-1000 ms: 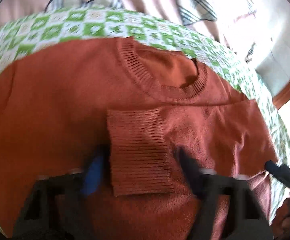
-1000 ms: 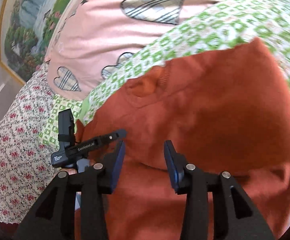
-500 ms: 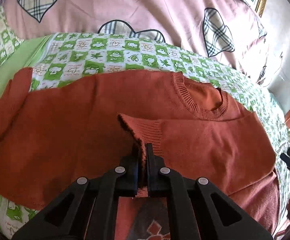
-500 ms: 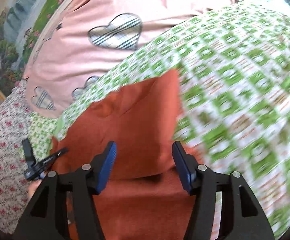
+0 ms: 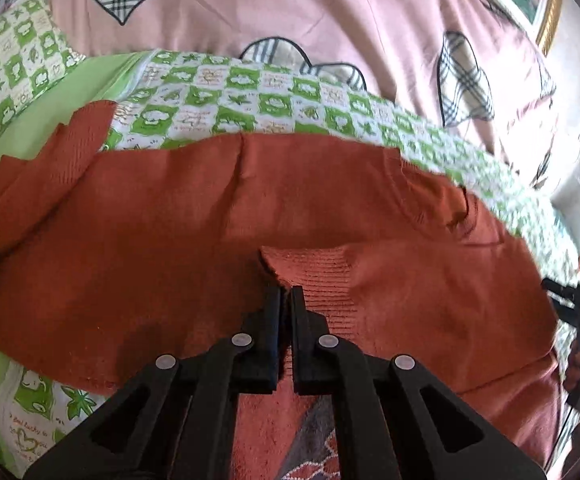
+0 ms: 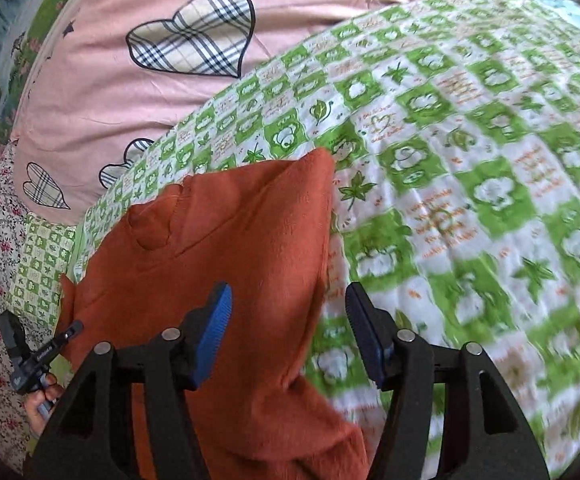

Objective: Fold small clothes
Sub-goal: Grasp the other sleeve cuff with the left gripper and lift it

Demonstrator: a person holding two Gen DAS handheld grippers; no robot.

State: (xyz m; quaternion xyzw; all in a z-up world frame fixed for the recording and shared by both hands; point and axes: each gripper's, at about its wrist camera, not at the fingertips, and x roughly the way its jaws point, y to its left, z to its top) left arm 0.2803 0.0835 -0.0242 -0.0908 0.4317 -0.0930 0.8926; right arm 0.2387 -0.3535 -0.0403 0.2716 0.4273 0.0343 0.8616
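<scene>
The left gripper [image 5: 285, 296] is pinched tight on the ribbed cuff [image 5: 318, 280] of the sweater [image 5: 149, 240], whose sleeve is folded across the body. The sweater lies spread on the green checked sheet [image 5: 217, 96], below a pink quilt [image 5: 290, 12]. The right gripper [image 6: 287, 320] has its jaws spread, nothing clamped; they hang over the sweater's right edge, seemingly without touching, though blur makes that uncertain.

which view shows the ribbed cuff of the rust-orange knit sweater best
The left wrist view: the ribbed cuff sits centre frame, pinched in the shut left gripper. The right wrist view shows only the rust-orange knit sweater body and neckline under the open right gripper; no cuff is visible.
</scene>
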